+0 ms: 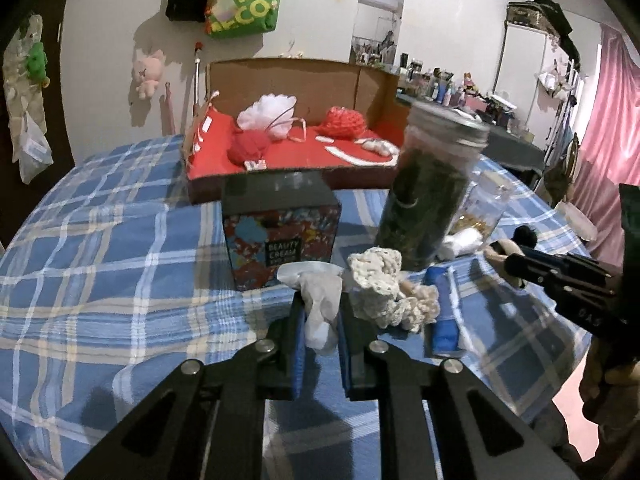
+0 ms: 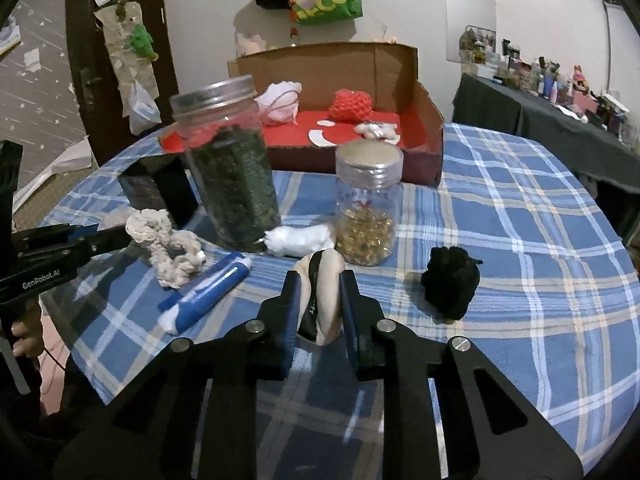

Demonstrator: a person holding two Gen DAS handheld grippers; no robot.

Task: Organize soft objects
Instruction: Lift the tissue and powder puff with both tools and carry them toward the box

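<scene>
A crumpled white cloth scrap (image 1: 320,304) is clamped in the left gripper (image 1: 319,320) jaws above the blue plaid surface (image 1: 120,260). The right gripper (image 2: 320,300) jaws are clamped on a beige-and-black soft pad (image 2: 322,300). A cream crocheted piece (image 1: 388,292) lies just beside the cloth, before the red-lined cardboard box (image 1: 296,152).

Two jars stood on the table: a tall one (image 2: 230,172) at 11 o'clock and a short one (image 2: 366,204) at 12. One box (image 2: 424,128) at 12 held two red yarn pieces (image 1: 248,148) (image 1: 346,120) and one white puff (image 1: 268,114). One tube (image 2: 204,292), one black pom (image 2: 450,288), one cream knit (image 2: 166,242), one carton (image 1: 278,226).
</scene>
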